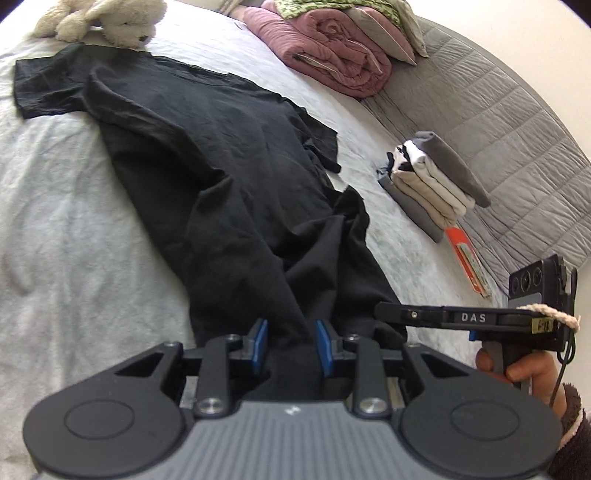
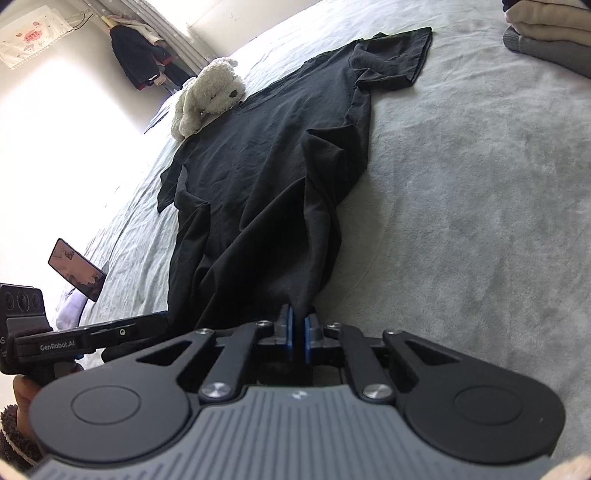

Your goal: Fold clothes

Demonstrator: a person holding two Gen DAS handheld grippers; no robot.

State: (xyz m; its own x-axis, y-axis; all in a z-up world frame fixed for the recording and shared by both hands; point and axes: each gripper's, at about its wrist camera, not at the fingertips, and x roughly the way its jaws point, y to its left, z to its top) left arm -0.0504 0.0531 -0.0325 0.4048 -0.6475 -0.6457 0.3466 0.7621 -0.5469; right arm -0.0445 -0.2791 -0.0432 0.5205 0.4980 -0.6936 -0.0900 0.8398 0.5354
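Note:
A black T-shirt [image 1: 207, 166] lies lengthwise on the pale bedspread [image 1: 55, 221], collar end far away and both short sleeves spread out. In the left wrist view my left gripper [image 1: 293, 341] is shut on a bunched part of its near hem, and the cloth runs taut into the blue pads [image 1: 325, 343]. The right gripper's finger [image 1: 391, 314] reaches in from the right at the same hem. In the right wrist view my right gripper [image 2: 298, 332] is shut on the black T-shirt [image 2: 273, 166], pads nearly together on a thin fold. The left gripper [image 2: 155, 321] shows at the left.
A white plush toy [image 1: 110, 22] [image 2: 210, 92] rests at the shirt's collar. A folded pink blanket [image 1: 325, 48], a stack of folded clothes [image 1: 432, 181] [image 2: 546, 33] and an orange packet [image 1: 469, 258] lie towards the grey quilt [image 1: 517, 129]. A phone [image 2: 75, 269] leans at the bed's left side.

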